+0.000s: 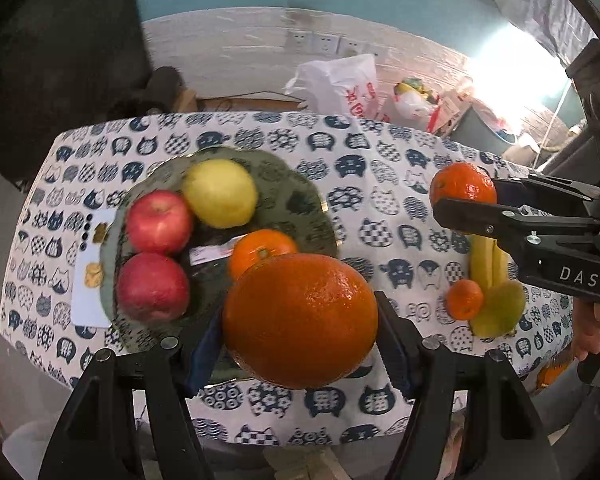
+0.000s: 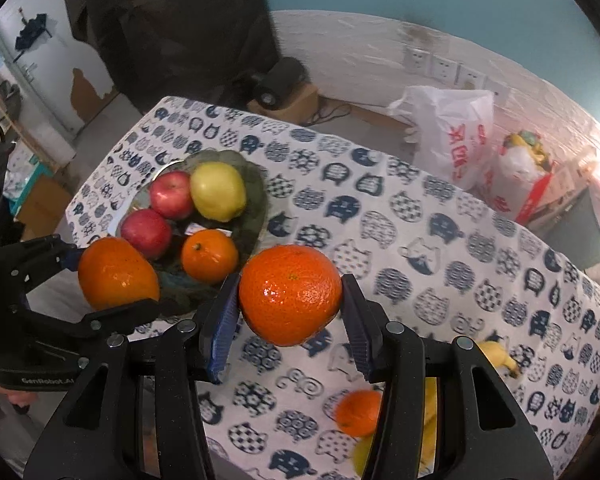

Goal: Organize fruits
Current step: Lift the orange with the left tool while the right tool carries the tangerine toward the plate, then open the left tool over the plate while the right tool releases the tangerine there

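Note:
My left gripper is shut on a large orange and holds it above the near edge of the green plate; the orange also shows in the right wrist view. The plate holds two red apples, a yellow pear and an orange. My right gripper is shut on a mandarin above the table, right of the plate. A small mandarin, bananas and a green fruit lie on the cloth at the right.
A cat-print cloth covers the table. A white card lies left of the plate. Plastic bags and boxes stand on the floor behind the table. A dark chair stands at the far left.

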The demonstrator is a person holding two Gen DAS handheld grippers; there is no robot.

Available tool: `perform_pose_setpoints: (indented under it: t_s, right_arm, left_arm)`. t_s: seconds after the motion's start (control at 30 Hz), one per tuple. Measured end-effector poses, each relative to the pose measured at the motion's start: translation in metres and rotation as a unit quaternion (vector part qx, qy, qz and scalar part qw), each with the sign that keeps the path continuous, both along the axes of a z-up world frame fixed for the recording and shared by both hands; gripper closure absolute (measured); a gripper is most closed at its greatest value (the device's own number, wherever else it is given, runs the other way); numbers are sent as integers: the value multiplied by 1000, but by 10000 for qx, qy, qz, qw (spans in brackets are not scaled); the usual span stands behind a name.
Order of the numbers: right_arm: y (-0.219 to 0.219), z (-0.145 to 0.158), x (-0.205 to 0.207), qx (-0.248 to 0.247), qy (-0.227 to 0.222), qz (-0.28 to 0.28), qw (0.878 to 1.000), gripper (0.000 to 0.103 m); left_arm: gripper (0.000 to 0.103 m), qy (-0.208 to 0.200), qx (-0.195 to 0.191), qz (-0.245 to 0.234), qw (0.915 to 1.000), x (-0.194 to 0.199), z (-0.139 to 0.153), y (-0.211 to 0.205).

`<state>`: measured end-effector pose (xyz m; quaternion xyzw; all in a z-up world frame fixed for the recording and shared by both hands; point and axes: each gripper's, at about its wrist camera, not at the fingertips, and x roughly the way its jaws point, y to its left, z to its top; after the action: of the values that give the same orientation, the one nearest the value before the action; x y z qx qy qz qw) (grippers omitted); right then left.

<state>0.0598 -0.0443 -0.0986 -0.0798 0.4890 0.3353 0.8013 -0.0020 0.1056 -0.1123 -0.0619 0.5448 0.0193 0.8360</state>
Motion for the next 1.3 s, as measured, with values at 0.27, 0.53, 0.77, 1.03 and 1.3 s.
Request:
perform_pose_setpoints:
  t_s: [0.27,0.53,0.77,1.03,1.3]
  right_arm:
    - [39,-15,1,-34,210,258,9994,54]
    - [79,-30,-1,-82,436,525,9976,54]
    - [103,-46,-10,-175,702,763,9945,54]
    - [113,-55,-11,-260,759,754,9939,54]
    - [118,-47,-1,-155,678,674,9953,54]
  left_arm:
    - [32,201,-74,258,9994,-12,-19,32]
    - [32,573,-227,466,9970,-20,-47,56]
    - [32,657,-272,470,9964,-20,-55,62]
    - [27,700,-244,565,9956,-19,-53,67]
    - [25,707,-294,739,9943,-23,-48,72]
